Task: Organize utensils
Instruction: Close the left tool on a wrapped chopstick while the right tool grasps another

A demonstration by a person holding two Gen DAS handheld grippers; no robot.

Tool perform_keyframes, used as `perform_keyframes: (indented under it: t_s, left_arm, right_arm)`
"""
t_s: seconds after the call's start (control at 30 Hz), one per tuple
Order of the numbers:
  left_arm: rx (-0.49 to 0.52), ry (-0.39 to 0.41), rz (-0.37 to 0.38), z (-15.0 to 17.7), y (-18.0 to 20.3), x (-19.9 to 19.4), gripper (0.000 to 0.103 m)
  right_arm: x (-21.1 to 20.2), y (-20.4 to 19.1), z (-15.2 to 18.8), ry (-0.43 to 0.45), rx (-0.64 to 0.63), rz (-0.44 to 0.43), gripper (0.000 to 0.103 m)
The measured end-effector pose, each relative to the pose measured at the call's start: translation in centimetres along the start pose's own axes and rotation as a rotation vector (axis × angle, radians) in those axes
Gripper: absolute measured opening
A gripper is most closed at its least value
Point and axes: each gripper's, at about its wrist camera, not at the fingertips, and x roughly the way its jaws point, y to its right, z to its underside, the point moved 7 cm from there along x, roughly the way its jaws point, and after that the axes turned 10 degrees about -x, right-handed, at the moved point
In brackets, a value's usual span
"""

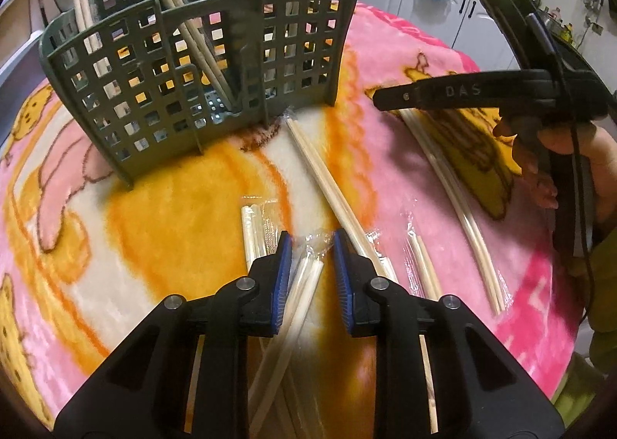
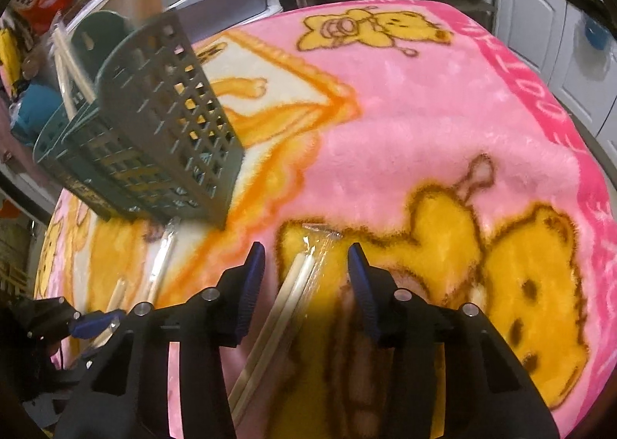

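A green lattice utensil basket (image 1: 200, 65) stands on the pink cartoon blanket (image 1: 405, 65) and holds several chopsticks. It also shows in the right wrist view (image 2: 154, 138). My left gripper (image 1: 308, 250) is open, its blue pads on either side of a plastic-wrapped pair of chopsticks (image 1: 304, 284) lying on the blanket. My right gripper (image 2: 306, 259) is open over another wrapped pair (image 2: 285, 300). The right gripper also shows from the side in the left wrist view (image 1: 443, 93), low over the chopsticks on the right.
Several more wrapped chopstick pairs lie loose on the blanket (image 1: 327, 184), (image 1: 462, 200), (image 1: 254, 230). White cabinets (image 2: 540, 26) and shelves with pots stand beyond the table's far edge. The left gripper (image 2: 92, 325) shows at the lower left of the right wrist view.
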Motion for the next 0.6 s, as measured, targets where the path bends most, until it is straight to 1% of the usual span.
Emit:
perform_keyframes:
  t_s: [0.13, 0.3, 0.33, 0.5, 0.6]
  left_arm:
    - [-0.010, -0.002, 0.004, -0.5, 0.0, 0.4, 0.014]
    - [-0.026, -0.006, 0.011, -1.0, -0.3, 0.4, 0.012]
    - [-0.031, -0.006, 0.012, -1.1, -0.5, 0.3, 0.012]
    - [-0.049, 0.013, 0.006, -1.6, -1.1, -0.5, 0.008]
    - [-0.061, 0.042, 0.011, -2.0, -1.5, -1.6, 0.007]
  right_arm:
    - [0.1, 0.2, 0.1, 0.001, -0.016, 0.043, 0.031]
    - [0.1, 0.6, 0.3, 0.015, -0.018, 0.064, 0.018]
    - [0.0, 0.6, 0.3, 0.018, -0.018, 0.064, 0.018]
    - [-0.4, 0.9, 0.4, 0.033, 0.007, 0.047, 0.008]
    - [-1.3, 0.9, 0.2, 0.061, 0.023, 0.028, 0.007]
